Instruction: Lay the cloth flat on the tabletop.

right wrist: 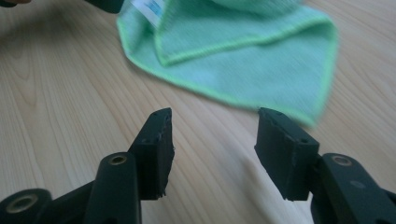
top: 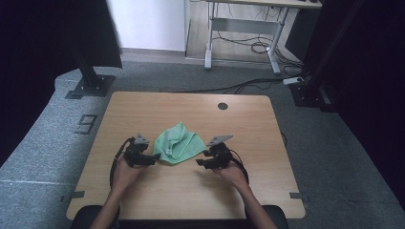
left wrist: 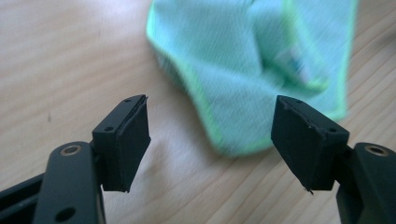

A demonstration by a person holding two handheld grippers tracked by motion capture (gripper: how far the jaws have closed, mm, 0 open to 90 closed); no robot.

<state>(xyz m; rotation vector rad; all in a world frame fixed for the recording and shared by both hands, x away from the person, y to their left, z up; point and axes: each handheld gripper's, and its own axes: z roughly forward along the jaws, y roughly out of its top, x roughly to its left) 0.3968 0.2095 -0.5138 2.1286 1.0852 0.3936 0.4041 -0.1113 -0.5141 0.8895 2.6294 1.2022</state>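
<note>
Green cloth [top: 177,144] lies crumpled in a loose folded heap at the middle of the wooden table [top: 143,107], between the two hands. Probably sits there so both tools can reach an edge each.

Left gripper [top: 154,158] is just beside the cloth's left edge, low over the table, pointing in at it. In the left gripper view the jaws stand apart with bare wood between them; the cloth's [left wrist: 252,70] rounded hem lies just ahead and slightly toward the right jaw, not touched. Looks lined up to take that near hem.

Cloth middle: a top layer is folded over, white label [right wrist: 147,5] showing at the edge. Folds uneven, so it likely needs spreading or refolding.

Right gripper [top: 199,162] sits near the cloth's right side, a short gap off it. In the right gripper view its jaws are apart, narrower than the left pair, nothing between them but table; cloth's [right wrist: 233,51] corner with the bright hem lies just ahead of the right jaw. Judging by the aim, it's going for that corner. Neither tool holds anything.

Back of the room: desk legs [top: 208,43] and cables [top: 253,45] on the floor, irrelevant.
</note>
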